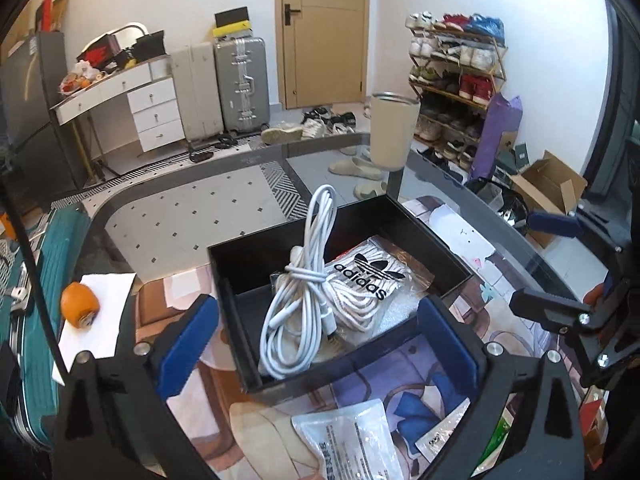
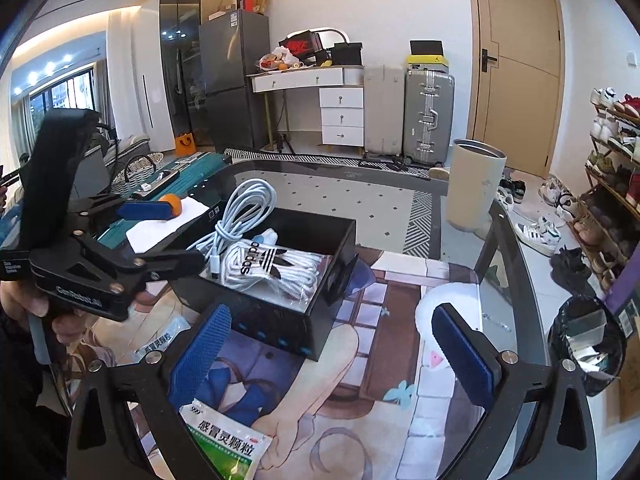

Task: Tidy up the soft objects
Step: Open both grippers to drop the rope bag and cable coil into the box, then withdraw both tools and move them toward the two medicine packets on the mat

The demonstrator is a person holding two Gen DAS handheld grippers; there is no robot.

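left wrist view: the left gripper [image 1: 318, 344] hangs with its blue pads spread wide and nothing between them, just above the near end of the black box [image 1: 256, 256]. inside the box lie the coiled white cable [image 1: 298, 304], one loop rising over the far wall, and a bagged bundle of white laces [image 1: 366, 280]. a clear packet [image 1: 352, 444] lies on the printed mat [image 1: 424, 364] outside the box. right wrist view: the right gripper [image 2: 340, 348] is also released and empty, near the box's side. below it a green medicine sachet [image 2: 228, 444] rests on the mat. judging by this, cable and laces are stowed, while the two packets seem left to pack.
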